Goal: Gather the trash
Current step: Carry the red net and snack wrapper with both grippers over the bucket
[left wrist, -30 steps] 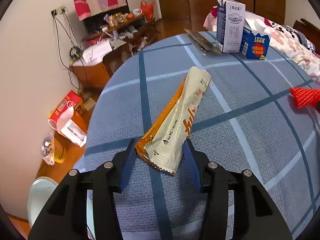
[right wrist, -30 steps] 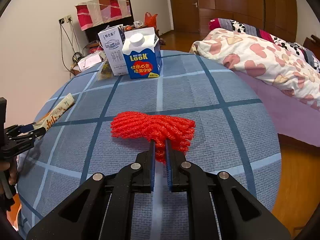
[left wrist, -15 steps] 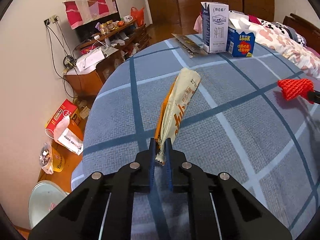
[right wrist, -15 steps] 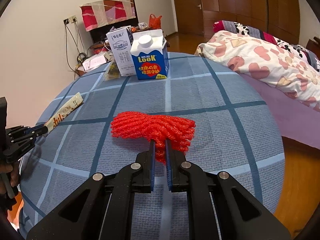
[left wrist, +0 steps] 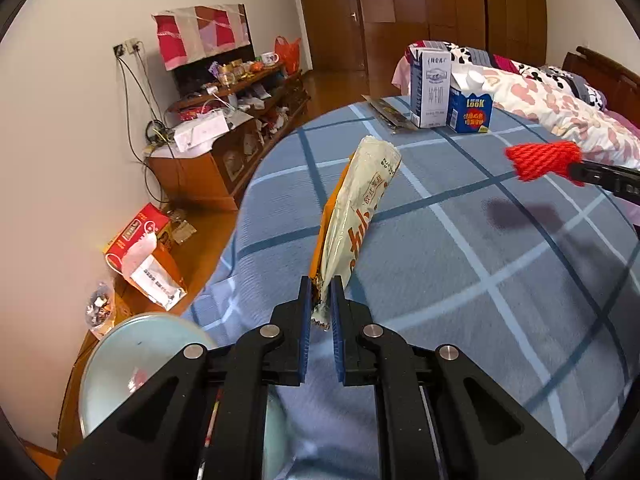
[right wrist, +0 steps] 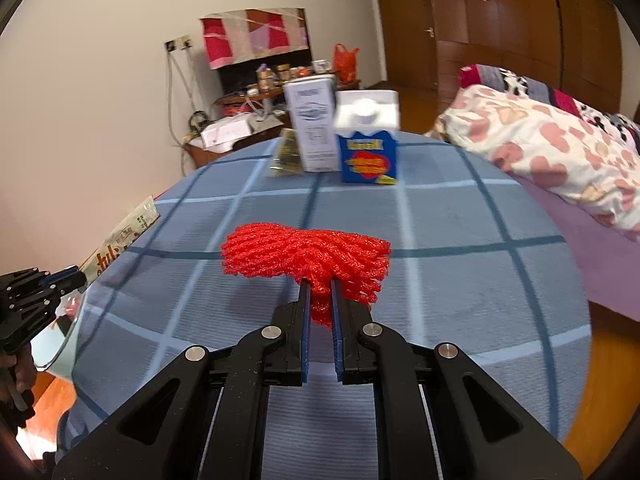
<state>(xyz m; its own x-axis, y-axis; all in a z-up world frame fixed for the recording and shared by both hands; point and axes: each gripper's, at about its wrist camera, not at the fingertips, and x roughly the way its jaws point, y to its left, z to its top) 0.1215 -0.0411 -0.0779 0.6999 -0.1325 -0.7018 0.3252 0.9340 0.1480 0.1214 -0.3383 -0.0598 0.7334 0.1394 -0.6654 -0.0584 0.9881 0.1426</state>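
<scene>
The thin, light, crinkly wrapper (left wrist: 356, 216) is pinched at its end by the left tool (left wrist: 320, 312), and the soft, probably squashy red net (right wrist: 306, 258) by the right tool (right wrist: 320, 308).

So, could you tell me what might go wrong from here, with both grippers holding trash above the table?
1. The left gripper pinches only the bottom edge of the long snack wrapper; it juts out and could slip free or swing.
2. The right gripper grips just a fold of the red foam net, which might pull loose.
3. The two cartons stand upright behind; a sweeping wrapper could topple them.
</scene>
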